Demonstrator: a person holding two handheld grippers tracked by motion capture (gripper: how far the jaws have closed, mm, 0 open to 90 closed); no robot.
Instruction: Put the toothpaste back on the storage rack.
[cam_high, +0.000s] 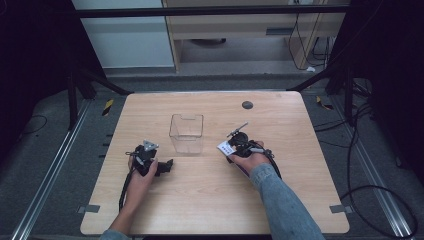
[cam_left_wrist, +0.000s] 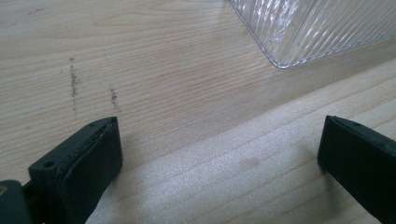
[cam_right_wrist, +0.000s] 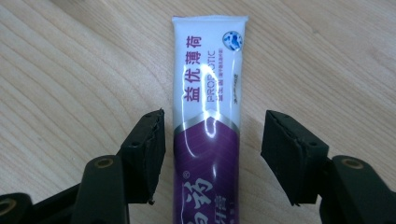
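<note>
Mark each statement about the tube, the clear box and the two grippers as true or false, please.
1. The tube lies between the right gripper jaws. True.
2. The right gripper pads clamp the tube. False: gaps show on both sides, so the jaws are open.
3. The box holds the tube. False: the tube lies on the table, to the right of the box.
4. The left gripper is open with nothing between its jaws. True.
5. The tube is white at one end and purple further down. True.
</note>
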